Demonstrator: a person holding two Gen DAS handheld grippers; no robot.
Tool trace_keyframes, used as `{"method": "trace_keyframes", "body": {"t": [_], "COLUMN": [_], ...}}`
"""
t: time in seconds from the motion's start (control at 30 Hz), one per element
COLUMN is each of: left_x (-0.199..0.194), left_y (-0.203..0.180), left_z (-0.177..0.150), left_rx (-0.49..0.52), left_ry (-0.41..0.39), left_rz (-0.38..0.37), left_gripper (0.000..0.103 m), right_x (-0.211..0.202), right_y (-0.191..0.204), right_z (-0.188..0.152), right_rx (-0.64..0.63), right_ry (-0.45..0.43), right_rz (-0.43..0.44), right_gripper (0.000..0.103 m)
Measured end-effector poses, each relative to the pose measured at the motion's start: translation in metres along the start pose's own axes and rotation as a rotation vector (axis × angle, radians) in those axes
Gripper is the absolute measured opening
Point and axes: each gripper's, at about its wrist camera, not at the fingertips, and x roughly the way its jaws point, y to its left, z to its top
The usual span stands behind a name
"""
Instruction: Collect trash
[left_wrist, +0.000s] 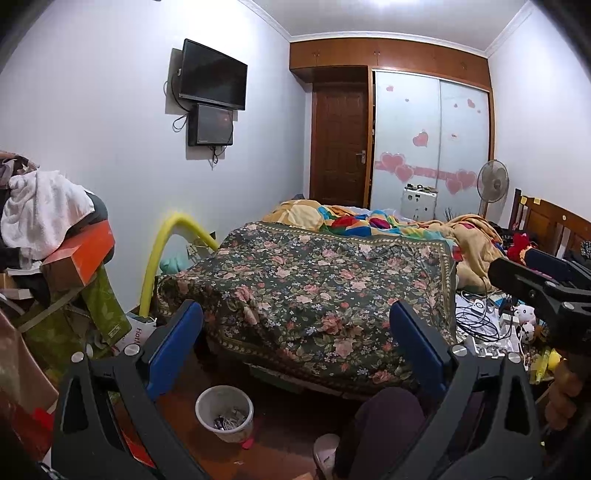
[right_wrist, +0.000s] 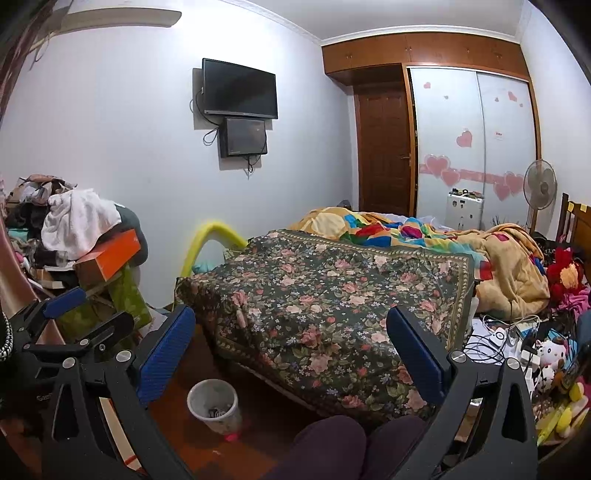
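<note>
Trash bin below; both tongs gape wide, empty.

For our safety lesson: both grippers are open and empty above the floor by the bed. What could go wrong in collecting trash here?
1. The waste bin stands near the person's knee; a bump might tip it.
2. Tangled cables could snag a gripper.
3. Toys among the clutter might be mistaken for trash.

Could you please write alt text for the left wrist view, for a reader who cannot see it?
Open, empty left tongs face a bed under a floral bedspread, with a small white trash bin holding scraps on the floor below. The right tongs enter at the right edge; a TV hangs on the wall.
</note>
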Motion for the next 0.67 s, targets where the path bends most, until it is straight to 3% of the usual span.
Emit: {"method": "trace_keyframes", "body": {"t": [0.67], "left_x": [0.0017], "left_y": [0.006], "left_z": [-0.0032], "left_rx": [-0.033], "left_ry": [0.015], "left_rz": [-0.019], "left_gripper": [0.102], "right_x": [0.0014], "right_y": [0.0048], "right_z": [-0.001], "right_rx": [0.011], "right_ry": [0.012], "right_rz": [-0.011], "right_gripper": [0.103]}}
